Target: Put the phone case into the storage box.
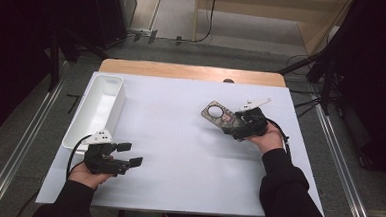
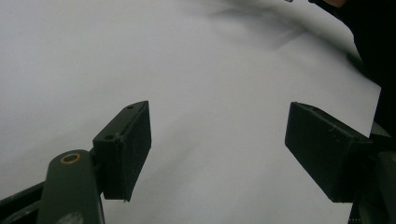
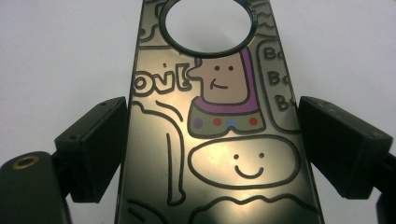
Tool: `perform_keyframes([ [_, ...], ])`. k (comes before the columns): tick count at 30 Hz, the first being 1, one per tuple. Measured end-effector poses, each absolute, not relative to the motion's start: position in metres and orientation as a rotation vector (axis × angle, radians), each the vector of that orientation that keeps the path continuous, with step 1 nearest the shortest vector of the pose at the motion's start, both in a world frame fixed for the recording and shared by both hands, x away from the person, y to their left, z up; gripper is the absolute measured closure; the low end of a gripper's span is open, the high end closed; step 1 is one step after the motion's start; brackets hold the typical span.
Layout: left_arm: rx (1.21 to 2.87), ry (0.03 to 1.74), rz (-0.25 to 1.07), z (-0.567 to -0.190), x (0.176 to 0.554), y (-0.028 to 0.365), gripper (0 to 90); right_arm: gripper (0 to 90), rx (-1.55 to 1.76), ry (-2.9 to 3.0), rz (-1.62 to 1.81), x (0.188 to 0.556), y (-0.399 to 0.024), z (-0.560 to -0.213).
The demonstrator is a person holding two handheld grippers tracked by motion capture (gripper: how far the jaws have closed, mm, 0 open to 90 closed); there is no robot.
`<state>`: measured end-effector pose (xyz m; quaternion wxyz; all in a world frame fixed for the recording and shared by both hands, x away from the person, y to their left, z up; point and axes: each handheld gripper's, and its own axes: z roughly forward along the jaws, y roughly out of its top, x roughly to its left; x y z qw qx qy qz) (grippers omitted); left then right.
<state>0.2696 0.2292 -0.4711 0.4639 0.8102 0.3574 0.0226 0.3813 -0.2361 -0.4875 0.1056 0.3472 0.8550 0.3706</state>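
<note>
Right hand-held gripper [image 1: 240,122], cartoon door hanger [image 1: 217,114] lengthwise between jaws, hole end outward

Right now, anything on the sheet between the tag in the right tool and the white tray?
Nothing visible. The tag sits between the right tool's jaws; the sheet between it and the tray lies bare. The left tool hovers nearer the person, off that line.

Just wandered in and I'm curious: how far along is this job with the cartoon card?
Done: the right hand-held gripper has closed on the cartoon card by its side edges. In hand: the card, apparently held just off the white table. Left, probably: placing it, maybe in the empty white bin. The left hand-held gripper waits open.
</note>
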Motion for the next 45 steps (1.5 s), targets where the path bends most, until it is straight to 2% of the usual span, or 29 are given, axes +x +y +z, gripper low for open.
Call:
perform_keyframes([
  [13,1.973,0.9,0.037,-0.47,0.27,0.229,22.6,10.8,1.06,2.521,1.109,0.362,-0.232,-0.475],
  [45,1.946,0.952,0.016,-0.467,0.27,0.225,22.6,10.8,1.122,2.61,1.122,0.318,-0.213,-0.47],
])
